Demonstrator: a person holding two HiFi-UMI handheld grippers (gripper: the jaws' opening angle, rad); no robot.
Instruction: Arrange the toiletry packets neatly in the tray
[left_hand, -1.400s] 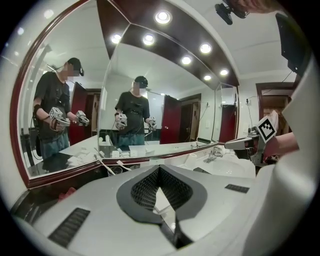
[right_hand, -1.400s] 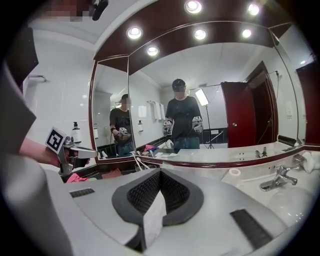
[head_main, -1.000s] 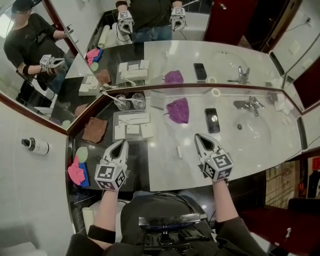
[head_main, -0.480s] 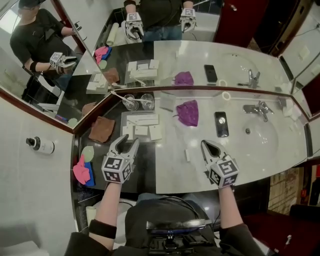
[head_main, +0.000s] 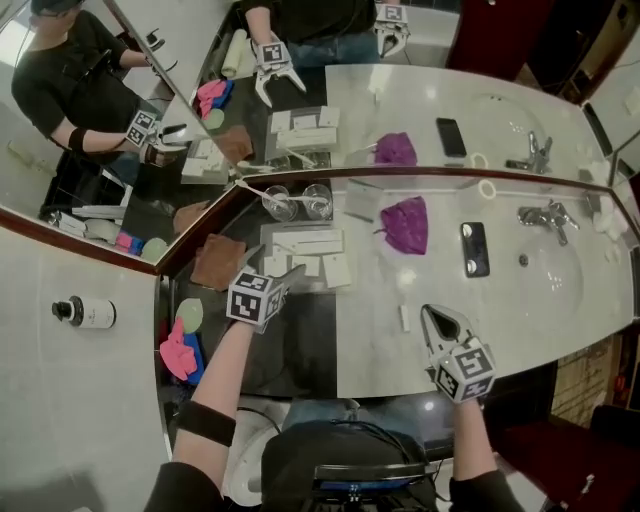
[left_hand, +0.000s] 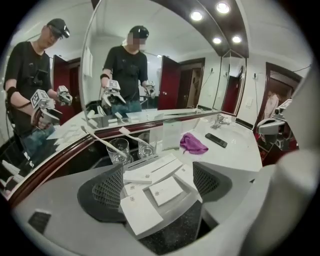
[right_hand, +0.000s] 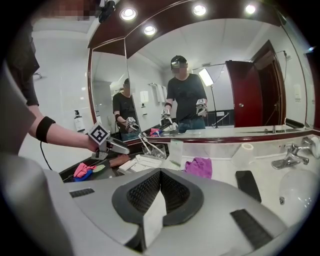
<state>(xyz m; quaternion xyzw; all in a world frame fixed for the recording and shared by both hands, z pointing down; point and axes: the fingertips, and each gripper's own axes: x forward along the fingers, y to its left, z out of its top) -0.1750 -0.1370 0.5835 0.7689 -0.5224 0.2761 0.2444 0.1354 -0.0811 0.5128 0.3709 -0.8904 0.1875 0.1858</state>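
**Right jaws shut over worktop**

Seeing right gripper (right_hand: 160, 172) with jaws shut tip to tip. Can't identify white patch in gap beneath. Ahead on worktop (right_hand: 222, 160): purple cloth (right_hand: 199, 166), dark phone (right_hand: 245, 184) just right of it, white packets (right_hand: 138, 162) further left. Also seeing left gripper (right_hand: 127, 149) near packets, jaws apart.

I can't read the print on the flat white toiletry packets (left_hand: 162, 190); my left gripper (head_main: 287, 272) covers some.

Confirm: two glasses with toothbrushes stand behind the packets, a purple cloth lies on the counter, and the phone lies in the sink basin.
Only the phone is misplaced: the head view shows it on the counter, beside the sink basin, not in it.
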